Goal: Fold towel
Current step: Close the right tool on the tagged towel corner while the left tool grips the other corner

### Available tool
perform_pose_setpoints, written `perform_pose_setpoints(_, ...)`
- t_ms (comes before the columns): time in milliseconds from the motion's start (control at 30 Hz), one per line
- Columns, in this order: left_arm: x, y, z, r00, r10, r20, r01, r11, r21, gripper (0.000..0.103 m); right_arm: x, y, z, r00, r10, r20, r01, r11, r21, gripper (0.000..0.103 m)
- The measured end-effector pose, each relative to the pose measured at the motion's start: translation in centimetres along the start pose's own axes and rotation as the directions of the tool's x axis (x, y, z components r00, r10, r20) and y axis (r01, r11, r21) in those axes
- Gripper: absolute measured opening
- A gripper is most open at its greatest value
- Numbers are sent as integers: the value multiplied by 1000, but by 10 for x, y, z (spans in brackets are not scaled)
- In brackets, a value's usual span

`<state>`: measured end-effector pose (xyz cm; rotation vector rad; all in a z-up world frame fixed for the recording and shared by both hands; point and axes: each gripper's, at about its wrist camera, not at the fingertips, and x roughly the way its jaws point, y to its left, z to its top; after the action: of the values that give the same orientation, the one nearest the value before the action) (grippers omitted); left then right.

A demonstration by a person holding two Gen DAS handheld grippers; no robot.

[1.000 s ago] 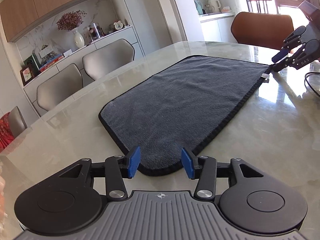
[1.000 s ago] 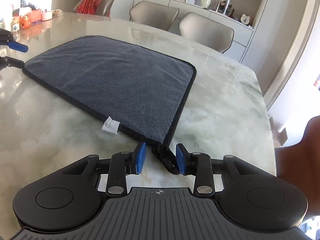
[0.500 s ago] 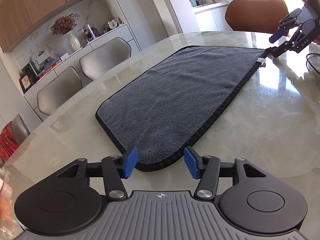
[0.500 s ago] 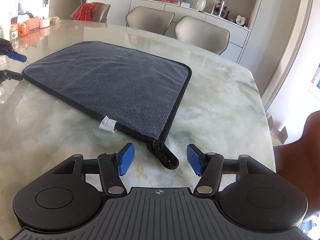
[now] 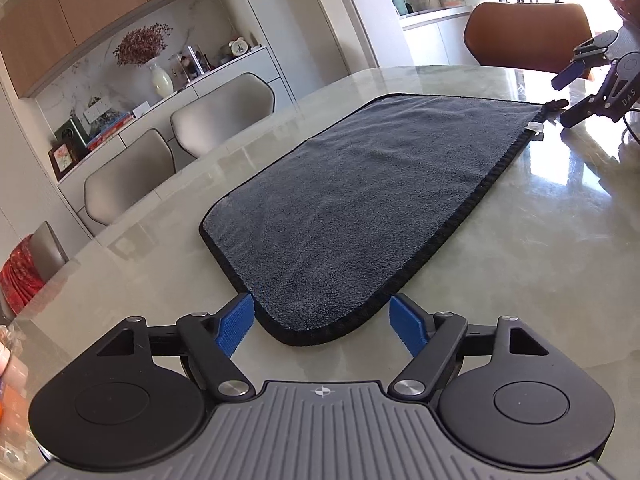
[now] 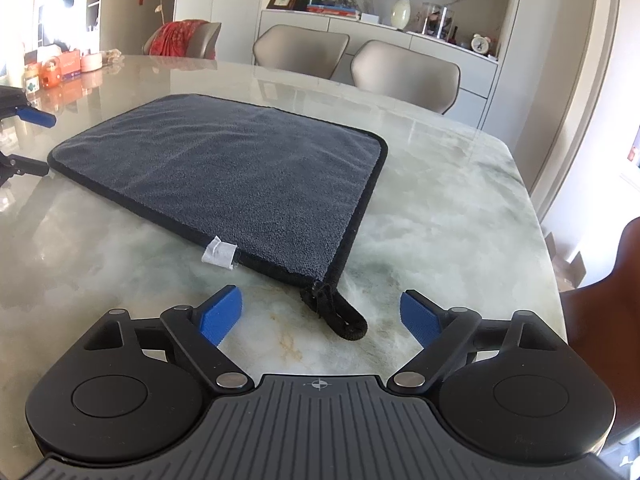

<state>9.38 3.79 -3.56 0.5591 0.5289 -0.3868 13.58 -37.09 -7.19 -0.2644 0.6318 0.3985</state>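
While both grippers' jaws open, towel lies flat.

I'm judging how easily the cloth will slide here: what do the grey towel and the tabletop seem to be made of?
The grey towel looks like plush microfibre or terry: a short fuzzy matte pile, with a black stitched border. The tabletop looks like polished marble or a stone-look slab: pale cloudy veining, with glossy reflections of the chairs and window light.

Left gripper jaws opening, nothing pinched; right gripper likewise.
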Motion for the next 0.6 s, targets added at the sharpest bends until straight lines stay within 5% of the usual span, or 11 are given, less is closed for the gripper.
perform_pose_setpoints(33,-1,-1,-1,1000,7,4,-7,1000,6,80,1,-1,0,1000,12,3,-12,1000,8,67)
perform_pose_setpoints(200,-1,-3,0,1000,23,-1,-23,999,-35,80,2,-3,3,999,42,3,-42,998,42,54)
perform_pose_setpoints(333,0,4,-1,1000,-5,-12,4,995,-100,79,2,-2,3,998,64,11,-65,997,48,28)
perform_pose_setpoints(467,-2,3,-2,1000,-11,0,11,997,-73,78,2,-1,4,998,57,10,-57,997,51,19)
perform_pose_setpoints(533,-3,1,-2,1000,-27,9,28,999,-43,61,2,-1,4,999,53,9,-53,997,52,17)
perform_pose_setpoints(600,-4,-2,-3,999,-47,22,47,999,-9,56,2,0,4,999,50,10,-51,997,53,17)
